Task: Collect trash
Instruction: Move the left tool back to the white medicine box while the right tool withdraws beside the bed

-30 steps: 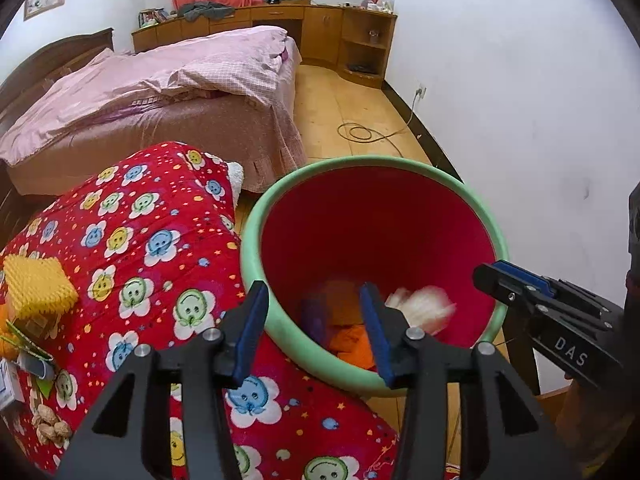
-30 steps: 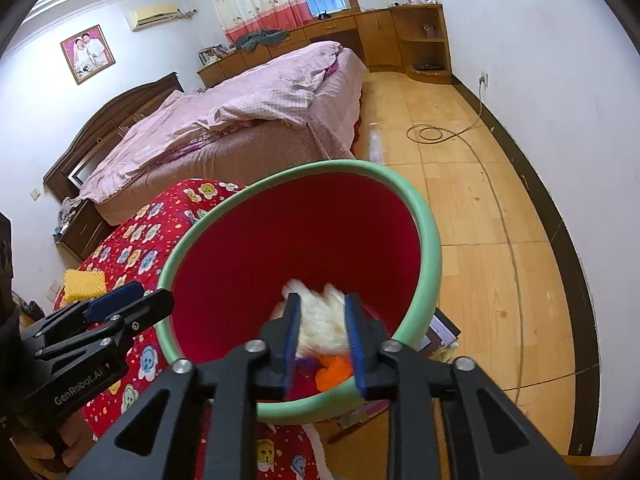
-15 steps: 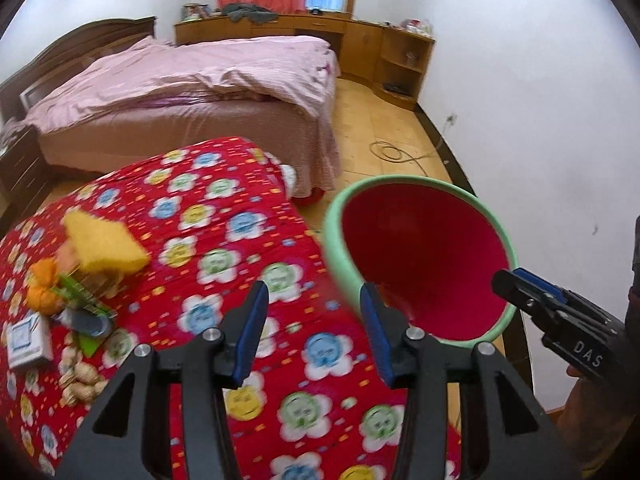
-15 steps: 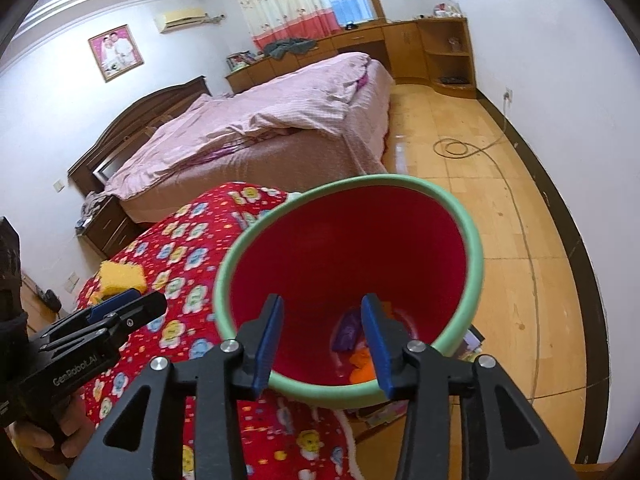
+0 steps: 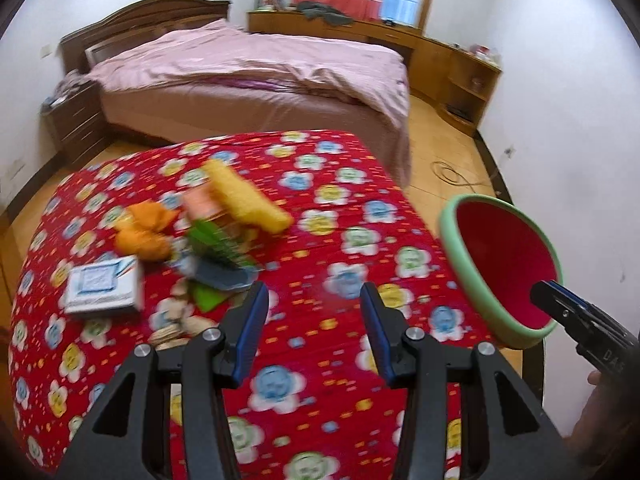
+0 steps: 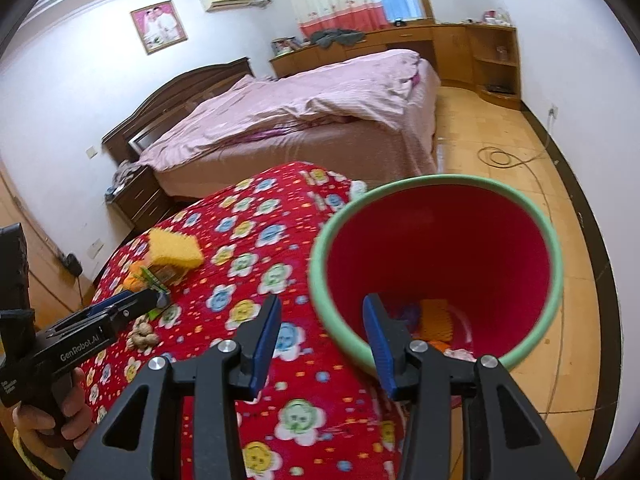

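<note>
Swinging away from the bin since a second ago, the left gripper now hangs over the red flowered quilt, its jaws wide apart and holding nothing. One second back the right gripper pinched a white wad above the bin; now its jaws stand wide open and empty, one blue finger over the quilt, the other over the bin's near rim.

Red inside with a pale green rim, the bin sits at the quilt's right edge, tilted toward the cameras. Orange and purple scraps lie at its bottom, with something pale beside them, too blurred to name.

Still uncollected, a cluster of trash sits on the quilt's left half, ahead and to the left of the left gripper: a yellow sponge-like block resting atop a pinkish packet, orange peel pieces just beside it, a green wrapper, a small white and blue box and a heap of nut shells nearest the camera. Motion blur softens much of this pile.

Beyond the quilt stands a bed with a pink cover, and a coiled cable lies on the wooden floor.
</note>
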A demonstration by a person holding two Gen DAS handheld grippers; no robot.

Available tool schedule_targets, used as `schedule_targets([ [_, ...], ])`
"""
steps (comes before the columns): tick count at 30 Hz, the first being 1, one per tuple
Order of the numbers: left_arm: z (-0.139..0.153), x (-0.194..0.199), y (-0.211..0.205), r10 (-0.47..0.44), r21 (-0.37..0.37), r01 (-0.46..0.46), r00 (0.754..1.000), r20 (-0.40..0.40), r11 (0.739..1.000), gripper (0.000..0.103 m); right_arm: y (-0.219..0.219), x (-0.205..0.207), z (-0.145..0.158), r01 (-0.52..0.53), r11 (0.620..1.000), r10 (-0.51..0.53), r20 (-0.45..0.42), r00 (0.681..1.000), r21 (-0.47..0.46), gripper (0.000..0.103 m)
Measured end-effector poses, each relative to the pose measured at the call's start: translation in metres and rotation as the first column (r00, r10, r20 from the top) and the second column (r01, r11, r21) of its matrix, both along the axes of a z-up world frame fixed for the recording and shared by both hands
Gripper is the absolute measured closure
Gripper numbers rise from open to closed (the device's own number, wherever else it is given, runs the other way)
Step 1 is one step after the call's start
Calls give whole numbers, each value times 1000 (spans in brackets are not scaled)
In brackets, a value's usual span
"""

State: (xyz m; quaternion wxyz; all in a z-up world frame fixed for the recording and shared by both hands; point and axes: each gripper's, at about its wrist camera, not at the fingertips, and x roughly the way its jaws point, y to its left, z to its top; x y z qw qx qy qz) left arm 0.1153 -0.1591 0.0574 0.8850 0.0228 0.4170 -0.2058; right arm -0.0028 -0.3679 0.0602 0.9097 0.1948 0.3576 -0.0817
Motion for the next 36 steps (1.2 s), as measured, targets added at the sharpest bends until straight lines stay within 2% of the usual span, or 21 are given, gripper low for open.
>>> schedule_targets([
  [8,-10,14,72,174,-7,-174,984,-38,985,55,34,18,1,-74,997,74,-13,997,-7,57],
  [16,-33,32,140,349,-12,-353,930,-117,936,55,65,39,-5,-140,990,140,-37,989,-8,57],
  [21,-49,45,165,404,-15,-413,898,-175,911,55,81,53,-10,-174,985,173,-52,983,-5,57],
  [25,-58,60,176,430,-15,-441,881,-196,897,55,90,65,-14,-195,981,195,-69,978,-6,57],
  [30,-64,82,182,440,-13,-452,876,-198,892,55,97,74,-19,-208,978,206,-87,975,-10,57],
  [36,-67,110,186,466,22,-469,870,-159,883,55,97,82,-27,-209,978,206,-115,972,-9,57],
])
